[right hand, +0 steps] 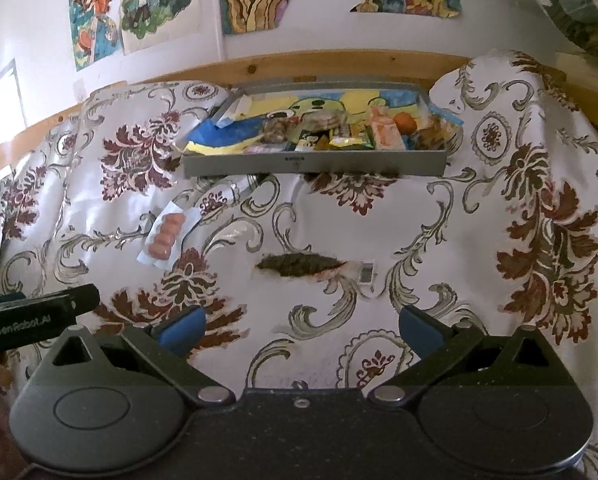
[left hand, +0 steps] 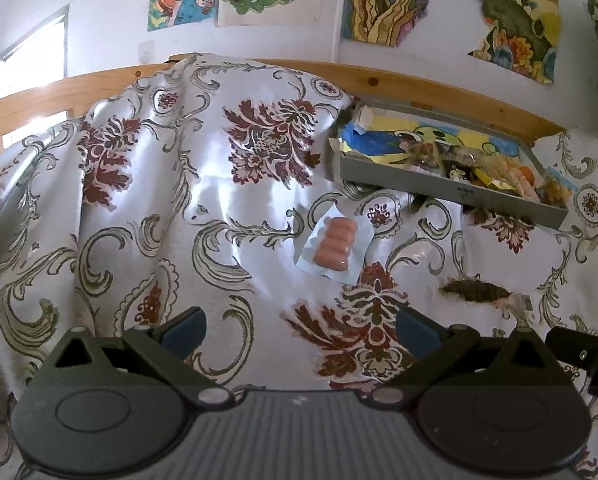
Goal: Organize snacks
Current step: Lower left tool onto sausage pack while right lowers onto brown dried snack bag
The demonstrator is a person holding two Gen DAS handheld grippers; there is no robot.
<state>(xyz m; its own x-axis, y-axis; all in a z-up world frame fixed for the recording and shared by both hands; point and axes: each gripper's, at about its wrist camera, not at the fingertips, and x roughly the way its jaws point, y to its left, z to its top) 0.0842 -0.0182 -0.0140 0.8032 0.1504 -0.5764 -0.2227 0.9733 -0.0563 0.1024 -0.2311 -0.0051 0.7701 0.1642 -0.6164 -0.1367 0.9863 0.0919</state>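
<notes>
- A grey tray (right hand: 311,163) sits in the upper middle of the right wrist view, on a floral cloth (right hand: 439,240) that covers what it rests on; a wooden rail (right hand: 339,65) runs behind it.
- The tray holds a heap of wrapped snacks (right hand: 363,132) crowded toward its right half, lying on a colourful cartoon-printed liner (right hand: 227,136).
- A clear packet of small sausages (left hand: 335,245) lies on the cloth outside the tray, centre right in the left wrist view, below the tray's left end.
- A dark snack in a clear wrapper (right hand: 299,265) lies alone at the centre of the right wrist view, well apart from the tray.
- The left claw (left hand: 301,330) hovers above the cloth, spread wide and empty.
- The right claw (right hand: 301,330) is likewise spread wide, gripping nothing, just below the dark snack.
</notes>
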